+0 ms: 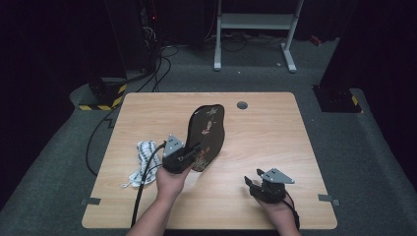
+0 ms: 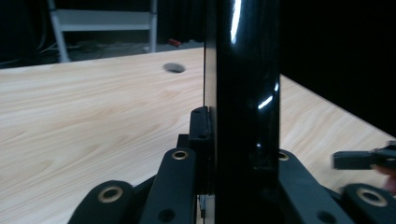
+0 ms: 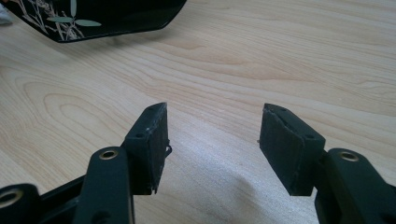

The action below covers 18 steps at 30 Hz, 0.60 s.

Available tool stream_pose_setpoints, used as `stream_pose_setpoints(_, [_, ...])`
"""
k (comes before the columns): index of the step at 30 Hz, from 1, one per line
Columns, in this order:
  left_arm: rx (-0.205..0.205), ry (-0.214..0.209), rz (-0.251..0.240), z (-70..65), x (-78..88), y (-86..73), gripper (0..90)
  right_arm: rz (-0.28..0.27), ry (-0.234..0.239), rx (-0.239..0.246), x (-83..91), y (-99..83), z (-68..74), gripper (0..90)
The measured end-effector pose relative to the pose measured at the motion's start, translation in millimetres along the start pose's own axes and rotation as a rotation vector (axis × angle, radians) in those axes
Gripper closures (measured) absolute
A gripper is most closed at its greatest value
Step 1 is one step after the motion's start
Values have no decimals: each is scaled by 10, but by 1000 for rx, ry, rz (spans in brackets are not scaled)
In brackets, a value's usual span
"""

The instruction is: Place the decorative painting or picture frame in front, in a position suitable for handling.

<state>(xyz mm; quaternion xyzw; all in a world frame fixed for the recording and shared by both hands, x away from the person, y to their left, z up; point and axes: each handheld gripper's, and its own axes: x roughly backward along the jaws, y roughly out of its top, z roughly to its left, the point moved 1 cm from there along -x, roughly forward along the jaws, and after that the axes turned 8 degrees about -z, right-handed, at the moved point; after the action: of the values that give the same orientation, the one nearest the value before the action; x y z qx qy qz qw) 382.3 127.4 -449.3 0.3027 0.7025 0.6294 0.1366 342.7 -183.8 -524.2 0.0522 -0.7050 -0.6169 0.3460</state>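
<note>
tray (image 1: 209, 129) tilted on table (image 1: 265, 142); cloth (image 1: 141, 160) seemingly to its left.

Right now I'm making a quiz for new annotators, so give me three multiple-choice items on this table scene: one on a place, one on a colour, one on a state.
1. Where does the white patterned cloth lie?
A. left of the tray
B. at the table's far right corner
C. under the right hand-held gripper

2. What colour is the tray?
A. red
B. glossy black with a plant pattern
C. plain white

3. How do the jaws of the right hand-held gripper stand?
A. clamped on the tray
B. shut on the cloth
C. apart with nothing between them

Answers: 1 A, the high view shows it beside the left hand-held gripper, left of the tray. 2 B, dark shiny surface with leaves. 3 C, bare table shows between the pads.
</note>
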Motion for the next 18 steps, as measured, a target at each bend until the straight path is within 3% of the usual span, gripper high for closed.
stream_pose_setpoints(5, [-35, -35, -11, -204, -108, 53, 806, -2, 0, 3, 9, 6, -1, 424])
stream_pose_setpoints(6, [-39, -53, -8, -295, -165, 54, 806, -3, 0, 2, 14, 9, -2, 424])
stream_pose_setpoints(10, [-53, -69, -7, -420, -248, 20, 806, -7, 0, 1, 20, 11, -11, 424])
stream_pose_setpoints(18, [-57, -83, 8, -537, -371, -88, 806, -9, -1, 4, 31, 13, -12, 424])
